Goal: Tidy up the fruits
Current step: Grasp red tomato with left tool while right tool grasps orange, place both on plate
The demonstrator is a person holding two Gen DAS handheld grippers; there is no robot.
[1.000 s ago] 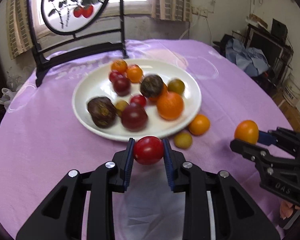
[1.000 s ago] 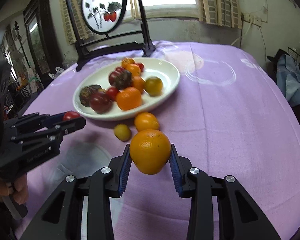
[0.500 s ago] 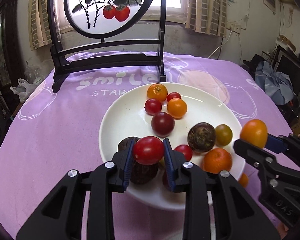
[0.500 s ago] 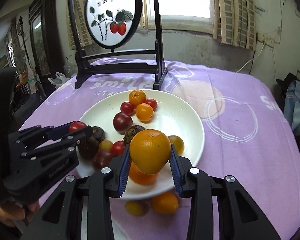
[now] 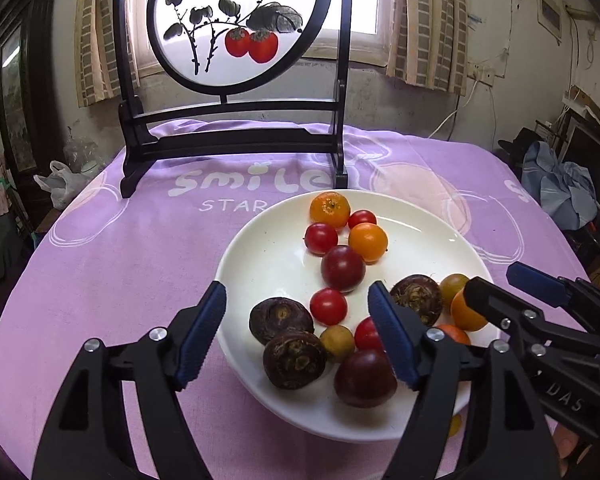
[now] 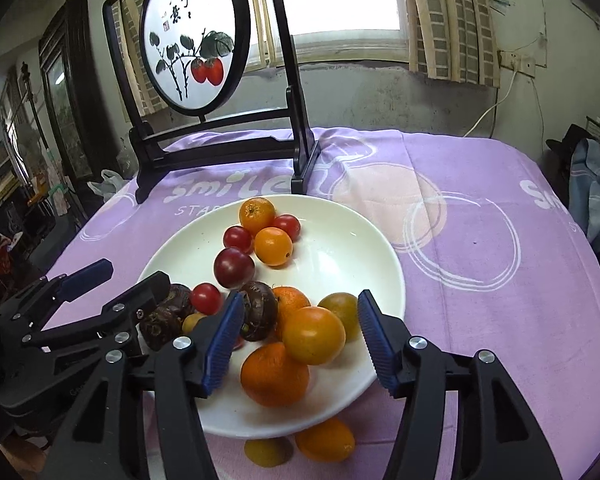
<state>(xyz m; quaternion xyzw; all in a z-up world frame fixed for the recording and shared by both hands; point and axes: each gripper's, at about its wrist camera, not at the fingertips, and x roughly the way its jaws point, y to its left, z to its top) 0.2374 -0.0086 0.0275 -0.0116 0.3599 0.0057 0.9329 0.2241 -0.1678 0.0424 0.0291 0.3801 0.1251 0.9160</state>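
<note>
A white plate [image 5: 268, 256] [image 6: 356, 240] on the purple tablecloth holds several fruits: red tomatoes, oranges, dark brown fruits. My left gripper [image 5: 296, 332] is open and empty above the plate's near left part, with a red cherry tomato [image 5: 328, 306] lying on the plate between its fingers. My right gripper [image 6: 300, 338] is open and empty over the plate's near right part, with an orange fruit [image 6: 313, 335] resting on the pile between its fingers. An orange fruit [image 6: 325, 440] and a small yellow fruit [image 6: 268, 451] lie on the cloth in front of the plate.
A black wooden stand with a round painted screen [image 5: 236, 20] [image 6: 194, 40] stands at the table's far side behind the plate. A white plastic bag [image 5: 60, 184] lies off the far left edge. Blue clothing [image 5: 560, 188] lies at the right.
Both grippers have opened over the plate. The red tomato has left the left gripper and the orange fruit has left the right gripper; both now lie on the plate.
</note>
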